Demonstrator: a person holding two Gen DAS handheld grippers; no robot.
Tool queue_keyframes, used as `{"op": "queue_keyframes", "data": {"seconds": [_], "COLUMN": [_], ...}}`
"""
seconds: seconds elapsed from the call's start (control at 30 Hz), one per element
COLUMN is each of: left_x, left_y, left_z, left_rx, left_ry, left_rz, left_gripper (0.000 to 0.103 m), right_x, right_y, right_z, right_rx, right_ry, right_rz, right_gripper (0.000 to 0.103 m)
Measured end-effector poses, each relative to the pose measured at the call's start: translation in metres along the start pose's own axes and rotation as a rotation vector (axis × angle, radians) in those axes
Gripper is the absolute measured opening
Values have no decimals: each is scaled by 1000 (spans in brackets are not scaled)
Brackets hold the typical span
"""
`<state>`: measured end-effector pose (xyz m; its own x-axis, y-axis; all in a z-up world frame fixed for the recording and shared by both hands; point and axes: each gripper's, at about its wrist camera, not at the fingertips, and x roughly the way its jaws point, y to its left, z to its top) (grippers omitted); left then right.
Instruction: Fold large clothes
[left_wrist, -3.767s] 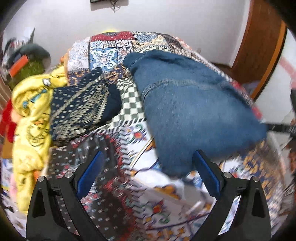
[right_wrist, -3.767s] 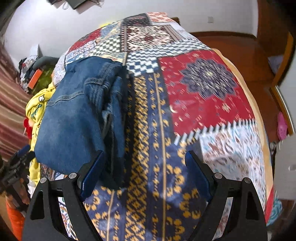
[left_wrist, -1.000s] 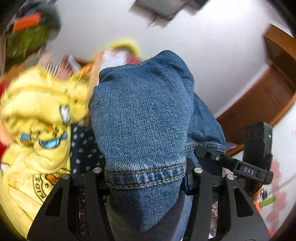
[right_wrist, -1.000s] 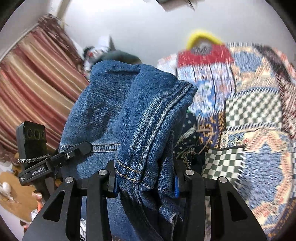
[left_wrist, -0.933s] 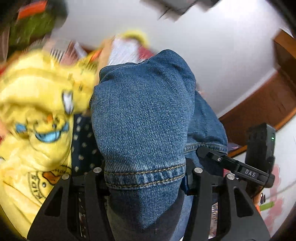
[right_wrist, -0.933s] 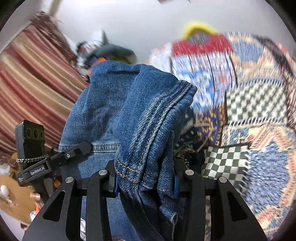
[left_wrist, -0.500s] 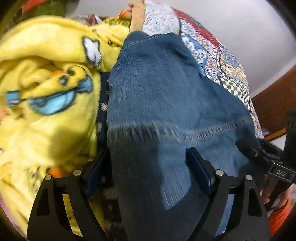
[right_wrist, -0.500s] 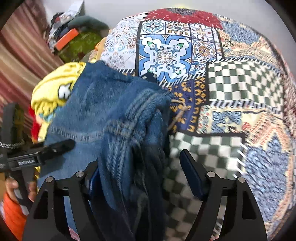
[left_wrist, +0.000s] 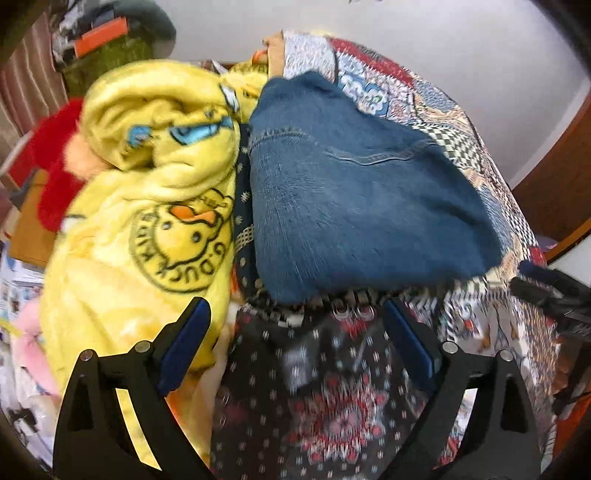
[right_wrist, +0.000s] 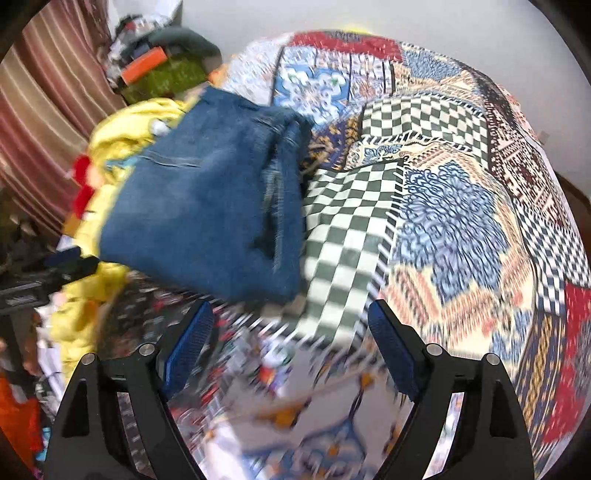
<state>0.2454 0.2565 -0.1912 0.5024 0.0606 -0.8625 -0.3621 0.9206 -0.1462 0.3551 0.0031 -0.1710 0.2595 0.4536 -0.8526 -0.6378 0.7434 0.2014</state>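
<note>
Left tool: jaws spread wide, empty, hovering short of the jeans' near edge.
Right tool: jaws wide apart, nothing held, just short of the same edge.
Jeans: folded bundle on the patchwork bedspread, ahead of both tools.
Edges: yellow duck blanket bunched against the jeans' left side; dark patterned cloth at the jeans' near edge.
Open room: bedspread right of the jeans.
Look: blue denim, stitched seams, blurred.
</note>
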Motion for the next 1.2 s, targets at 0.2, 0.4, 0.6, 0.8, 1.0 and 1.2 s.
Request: {"op": "queue_keyframes", "data": {"seconds": [0.2,0.4,0.6,0.8,1.0,1.2], "left_x": [-103,-231,-322,-348,-345,-341], "left_y": [-32,-71,-107,-128,-133,-131], "left_z": [-12,-34,-82,-127,-140,-145], "left_rx": [68,121,167,159,150,129], "left_ry": [-218,-534,-812,-926,-934,-910], "left_rz": [12,-15,13,15,35,27], "left_gripper": [94,94,94,94,102,102], "right_x": [-100,-211,-292,-322,-318,-313], "right_y": [25,61,90,113,121,124], "right_z": [-5,-25,-64,-106,-121,-118], "right_rx": [-20,-81,-110,-135,-123,-119], "right_ry": [-218,-504,-735,-868,-901,-906], "right_rz": [47,100,152,135,47,-24], "right_gripper": [84,84,84,84,92,103]}}
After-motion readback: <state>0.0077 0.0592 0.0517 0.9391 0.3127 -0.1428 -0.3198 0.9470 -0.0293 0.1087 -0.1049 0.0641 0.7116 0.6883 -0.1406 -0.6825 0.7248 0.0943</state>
